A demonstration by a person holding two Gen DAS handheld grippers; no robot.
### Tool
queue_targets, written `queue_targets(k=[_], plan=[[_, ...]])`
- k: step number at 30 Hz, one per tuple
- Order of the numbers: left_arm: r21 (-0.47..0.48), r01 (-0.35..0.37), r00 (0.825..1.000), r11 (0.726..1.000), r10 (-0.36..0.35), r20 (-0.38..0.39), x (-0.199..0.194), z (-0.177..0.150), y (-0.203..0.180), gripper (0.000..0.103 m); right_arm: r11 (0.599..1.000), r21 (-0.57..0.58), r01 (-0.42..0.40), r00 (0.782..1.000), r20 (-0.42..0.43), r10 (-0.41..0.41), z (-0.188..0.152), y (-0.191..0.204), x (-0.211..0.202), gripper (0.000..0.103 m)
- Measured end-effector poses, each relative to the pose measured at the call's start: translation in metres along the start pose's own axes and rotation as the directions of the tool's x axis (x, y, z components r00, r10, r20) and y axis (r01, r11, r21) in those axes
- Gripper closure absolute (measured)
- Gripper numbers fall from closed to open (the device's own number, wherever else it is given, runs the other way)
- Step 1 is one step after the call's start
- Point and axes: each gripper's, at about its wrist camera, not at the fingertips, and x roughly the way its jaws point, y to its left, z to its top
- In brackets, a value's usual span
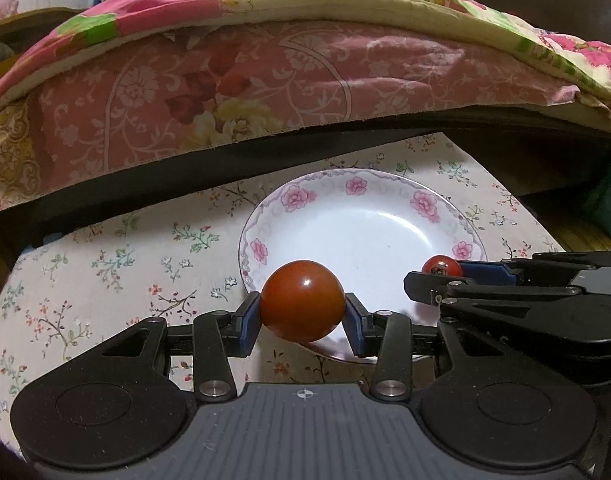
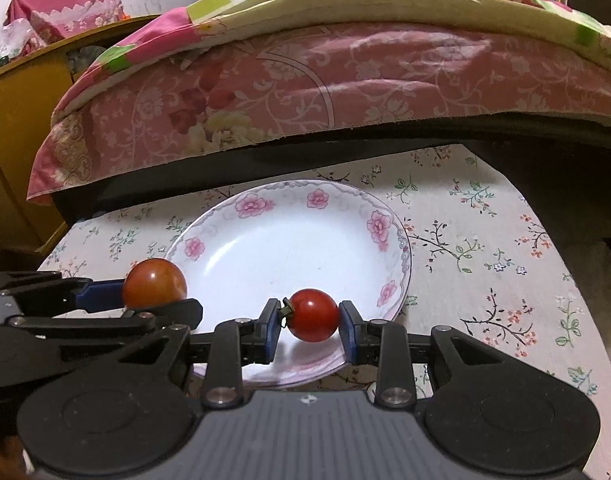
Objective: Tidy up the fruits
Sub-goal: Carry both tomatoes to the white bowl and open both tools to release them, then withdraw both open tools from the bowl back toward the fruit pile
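both wrist cameras look down, close, sharing the plate [image 1: 265, 216].

Floral tablecloth [image 1: 105, 264] — pink floral quilt [image 1: 233, 92] behind, yellow cabinet [image 2: 13, 128].

plate [image 1: 445, 216] on table [image 1: 105, 264], bed [image 1: 265, 92] behind, 2 held tomatoes [image 1: 302, 301] over near rim

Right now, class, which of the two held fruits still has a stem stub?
The smaller red fruit in the right gripper; the larger orange-red fruit in the left gripper shows none.
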Motion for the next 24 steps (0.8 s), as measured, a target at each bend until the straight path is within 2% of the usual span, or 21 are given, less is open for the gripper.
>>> queue_targets(k=[11,17,24], plan=[[0.009,-0.006,1.0,1.0,0.006,0.0,0.0,0.001,0.0,0.049,1.0,0.005,0.007,1.0,0.011,-0.007,0.002,-0.001,0.002,0.07],[-0.004,-0.015,1.0,1.0,0.015,0.0,0.0,0.001,0.004,0.045,1.0,0.006,0.007,1.0,0.015,-0.007,0.002,-0.004,0.002,0.064],[-0.005,-0.025,1.0,1.0,0.025,0.012,-0.016,0.002,0.008,0.044,1.0,0.015,0.009,0.999,0.052,-0.01,0.004,-0.001,-0.011,0.062]])
